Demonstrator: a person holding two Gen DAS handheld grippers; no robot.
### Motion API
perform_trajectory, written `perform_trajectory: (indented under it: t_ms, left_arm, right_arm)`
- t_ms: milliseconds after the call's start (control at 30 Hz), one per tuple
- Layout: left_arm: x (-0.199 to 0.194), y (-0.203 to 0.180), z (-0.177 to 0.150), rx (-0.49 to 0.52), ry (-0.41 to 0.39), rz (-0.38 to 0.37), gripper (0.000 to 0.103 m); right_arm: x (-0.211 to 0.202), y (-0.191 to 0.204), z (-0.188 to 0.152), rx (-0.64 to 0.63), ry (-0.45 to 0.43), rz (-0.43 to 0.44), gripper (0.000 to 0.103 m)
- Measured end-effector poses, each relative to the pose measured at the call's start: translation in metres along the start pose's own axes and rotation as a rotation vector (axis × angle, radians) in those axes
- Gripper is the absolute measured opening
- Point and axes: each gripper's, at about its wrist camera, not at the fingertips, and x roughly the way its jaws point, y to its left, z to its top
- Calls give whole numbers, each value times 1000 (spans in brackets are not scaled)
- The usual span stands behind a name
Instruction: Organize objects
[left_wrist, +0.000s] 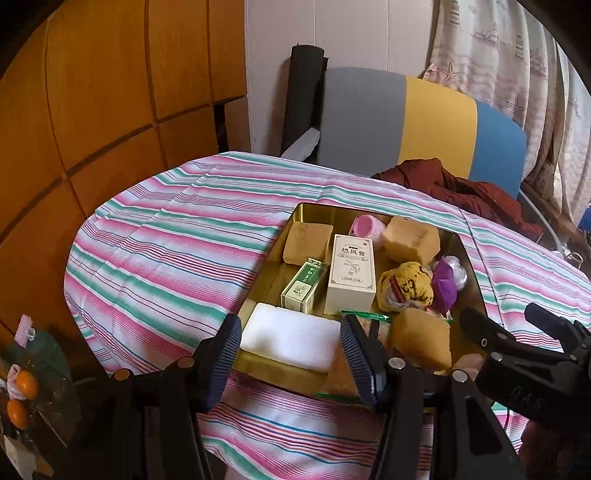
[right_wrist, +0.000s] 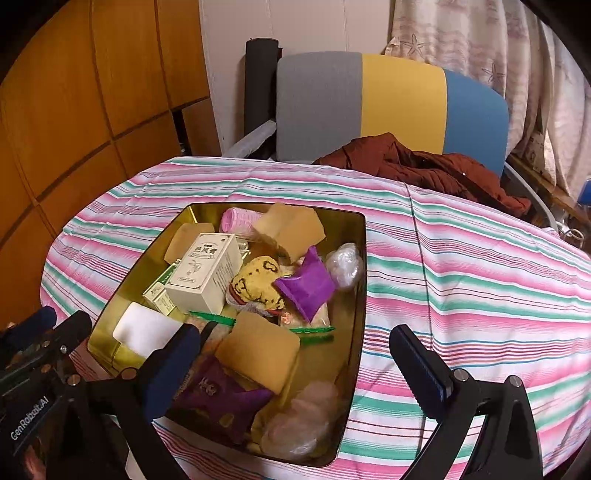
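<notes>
Left gripper (left_wrist: 288, 354) w/ ribbed pads apart, either side of soft white block (left_wrist: 291, 341) in shiny gold tin (left_wrist: 476, 280) on striped bench (left_wrist: 166, 251). Right gripper (right_wrist: 295, 365) wide apart over tin's near edge.

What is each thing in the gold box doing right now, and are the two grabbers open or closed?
Gold tin: lidless, nearly full.
White block: lying flat between the left gripper's fingers; whether they touch is unclear.
Right gripper: open, empty.
Cream box: lying tilted.
Green box: closed, beside it.
Purple packet: sealed, on top.
</notes>
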Motion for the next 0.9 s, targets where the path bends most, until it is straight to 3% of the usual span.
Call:
perform_trajectory:
  t_ms: [267,900]
  left_arm:
    - [-3,-2,2,4,-16,0,57]
    - [3,-1,-4,-22,44,-23,56]
  right_arm:
    - [-2,2,0,-4,-5,-3,103]
    - [-2,0,-1,8,1,-9,103]
